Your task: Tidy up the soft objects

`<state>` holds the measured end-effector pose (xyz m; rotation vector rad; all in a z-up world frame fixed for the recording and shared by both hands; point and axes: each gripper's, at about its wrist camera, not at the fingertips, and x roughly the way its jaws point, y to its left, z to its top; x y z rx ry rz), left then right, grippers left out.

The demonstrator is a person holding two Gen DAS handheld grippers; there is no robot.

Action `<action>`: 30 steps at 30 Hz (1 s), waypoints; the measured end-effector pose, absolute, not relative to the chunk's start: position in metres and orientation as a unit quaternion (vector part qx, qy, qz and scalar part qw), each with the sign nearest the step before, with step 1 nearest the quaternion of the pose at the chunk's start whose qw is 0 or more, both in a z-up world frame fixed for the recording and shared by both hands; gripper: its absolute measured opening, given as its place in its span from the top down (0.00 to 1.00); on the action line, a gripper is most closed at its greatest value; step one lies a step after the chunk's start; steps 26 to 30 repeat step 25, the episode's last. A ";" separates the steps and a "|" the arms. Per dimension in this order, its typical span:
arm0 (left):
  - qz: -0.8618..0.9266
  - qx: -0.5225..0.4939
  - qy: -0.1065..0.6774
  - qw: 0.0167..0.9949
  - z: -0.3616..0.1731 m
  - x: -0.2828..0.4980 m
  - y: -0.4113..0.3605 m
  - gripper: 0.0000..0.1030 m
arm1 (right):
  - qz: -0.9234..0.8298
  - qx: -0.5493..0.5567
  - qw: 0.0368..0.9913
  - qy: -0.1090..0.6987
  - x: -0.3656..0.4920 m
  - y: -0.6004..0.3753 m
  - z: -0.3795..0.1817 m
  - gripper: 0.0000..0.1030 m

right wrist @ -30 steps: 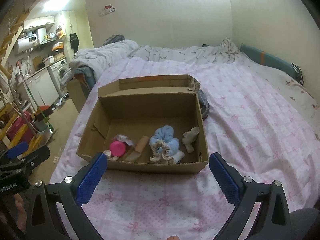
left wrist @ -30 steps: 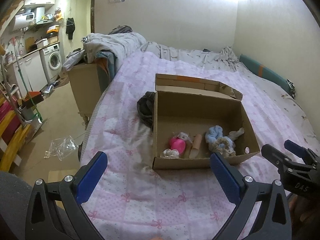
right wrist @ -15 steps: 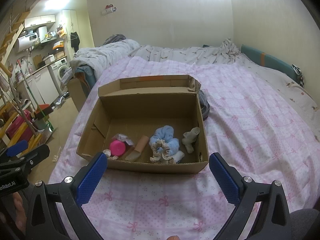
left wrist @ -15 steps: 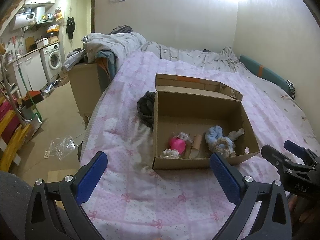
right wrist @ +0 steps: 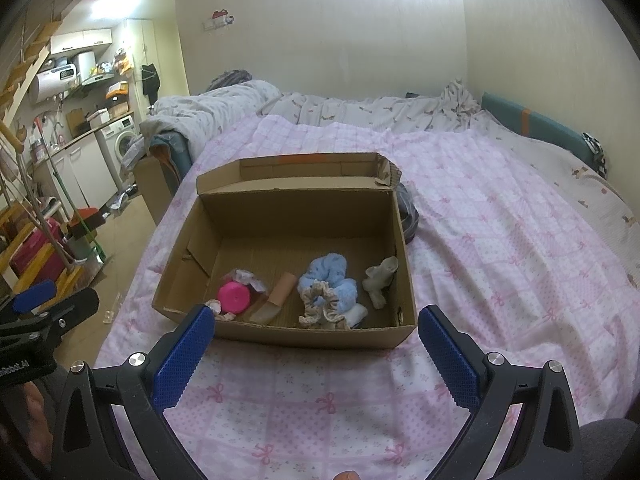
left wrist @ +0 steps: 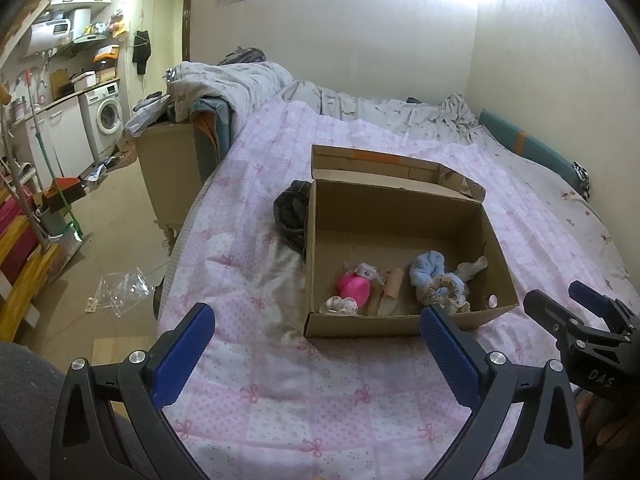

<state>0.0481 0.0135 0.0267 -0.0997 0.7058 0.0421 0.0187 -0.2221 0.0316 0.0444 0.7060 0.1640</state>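
Both grippers wide open, box ahead.
I held the left gripper (left wrist: 316,340) and right gripper (right wrist: 316,340) spread and empty above the pink quilt (right wrist: 500,240); soft items, blue scrunchie (right wrist: 332,280) included, lay inside the cardboard box (right wrist: 288,208).

the near wall of the cardboard box (right wrist: 304,336) hides the lower parts of the things lying against it: the bottom of the frilled scrunchie (right wrist: 320,312) and of the small white fabric piece (right wrist: 214,307) by the pink item. in the left wrist view the left gripper's right finger (left wrist: 448,354) covers the box's near right stretch. a dark garment (left wrist: 290,216) is half hidden behind the box's side (its kind cannot be told). the other gripper (left wrist: 580,328) is cut off by the right edge there. the kitchen shelf clutter (right wrist: 104,76) is too small to make out. both grippers' bodies run off the bottom edges.
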 end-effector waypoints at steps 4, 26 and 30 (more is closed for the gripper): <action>0.021 -0.048 0.345 0.937 0.027 0.048 0.014 0.01 | 0.080 0.021 0.934 0.346 0.019 -0.223 0.031 0.00; 0.017 -0.056 0.351 0.935 0.024 0.050 0.017 0.01 | 0.082 0.022 0.936 0.341 0.020 -0.226 0.036 0.00; 0.017 -0.056 0.351 0.935 0.024 0.050 0.017 0.01 | 0.082 0.022 0.936 0.341 0.020 -0.226 0.036 0.00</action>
